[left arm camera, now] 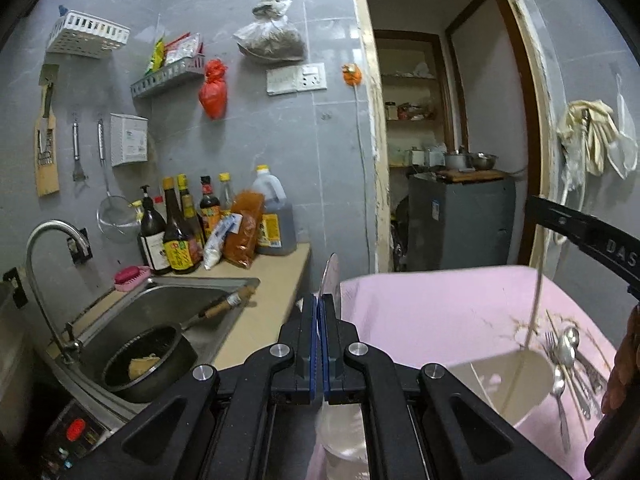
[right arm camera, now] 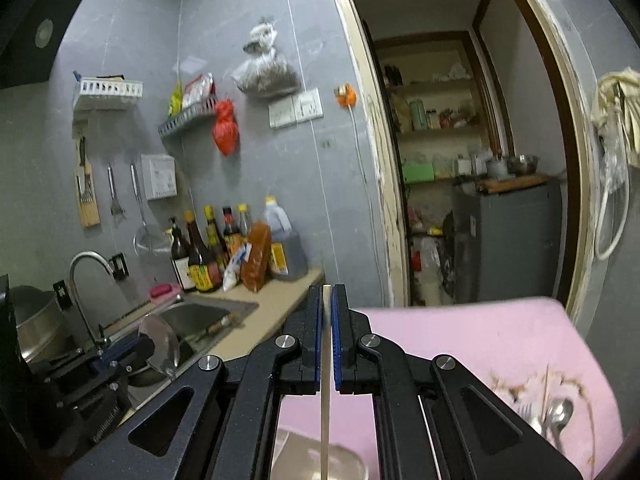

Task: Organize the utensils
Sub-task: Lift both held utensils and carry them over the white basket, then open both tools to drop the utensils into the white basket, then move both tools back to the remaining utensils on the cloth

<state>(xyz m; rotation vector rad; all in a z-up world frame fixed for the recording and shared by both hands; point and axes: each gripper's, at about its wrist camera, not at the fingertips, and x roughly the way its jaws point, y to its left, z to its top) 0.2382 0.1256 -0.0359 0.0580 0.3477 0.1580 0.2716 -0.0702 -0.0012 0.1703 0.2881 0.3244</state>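
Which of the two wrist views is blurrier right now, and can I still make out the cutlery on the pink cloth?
Right wrist view: motion-smeared, the cutlery just a blurred heap. Left wrist view: sharper, fork and spoons distinct on the pink cloth; fisheye bends the door frame in both.

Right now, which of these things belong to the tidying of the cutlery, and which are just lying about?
Part of the job:
spoons and forks on the pink cloth
beige container

Just lying about:
sauce bottles
pot in the sink
red bag

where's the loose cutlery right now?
The spoons and fork lie in a pile on the pink cloth, at the lower right of both wrist views, just right of the beige tray.
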